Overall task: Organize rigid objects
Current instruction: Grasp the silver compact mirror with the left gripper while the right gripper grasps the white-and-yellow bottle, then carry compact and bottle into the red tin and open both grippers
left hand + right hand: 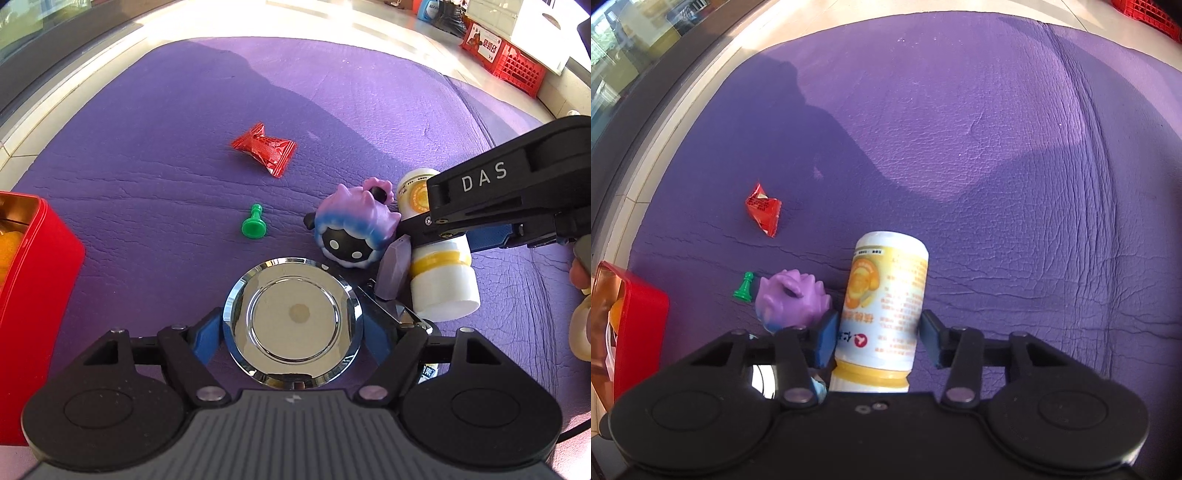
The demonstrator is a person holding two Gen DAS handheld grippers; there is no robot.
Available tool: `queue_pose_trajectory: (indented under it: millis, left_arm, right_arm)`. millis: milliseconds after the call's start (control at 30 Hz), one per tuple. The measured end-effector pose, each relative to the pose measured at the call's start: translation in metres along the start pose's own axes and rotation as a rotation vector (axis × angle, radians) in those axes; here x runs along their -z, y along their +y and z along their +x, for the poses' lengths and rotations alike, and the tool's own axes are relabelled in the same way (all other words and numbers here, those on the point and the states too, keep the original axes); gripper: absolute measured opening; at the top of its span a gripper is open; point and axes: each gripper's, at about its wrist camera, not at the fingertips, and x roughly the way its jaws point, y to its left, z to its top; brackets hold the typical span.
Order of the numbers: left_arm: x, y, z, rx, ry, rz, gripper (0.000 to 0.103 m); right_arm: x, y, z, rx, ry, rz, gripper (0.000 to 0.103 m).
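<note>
My left gripper is shut on a round chrome disc, one blue finger on each side of its rim, just above the purple mat. A white and yellow bottle lies on the mat with its cap toward the camera. My right gripper is shut on the bottle, its pads against the two sides. A purple and blue toy figure with a black face sits right beside the bottle. A small green pawn lies left of the figure. A red wrapped sweet lies farther back.
An open red tin stands at the left edge of the mat. Red crates and boxes stand on the floor beyond the far right corner. A hand shows at the right edge.
</note>
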Motion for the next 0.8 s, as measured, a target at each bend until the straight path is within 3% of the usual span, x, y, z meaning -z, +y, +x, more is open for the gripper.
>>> queue_pose_trajectory:
  millis: [333,800]
  left_arm:
    - [-0.001,0.017,-0.028,-0.016,-0.006,-0.039,0.077]
    - [-0.011,0.041,-0.13,-0.055,-0.055,-0.023,0.077]
  right_arm:
    - [0.014,0.0,-0.031,-0.005,-0.043,-0.011,0.046]
    - [0.041,0.049,-0.106,-0.114,-0.036,-0.142,0.046]
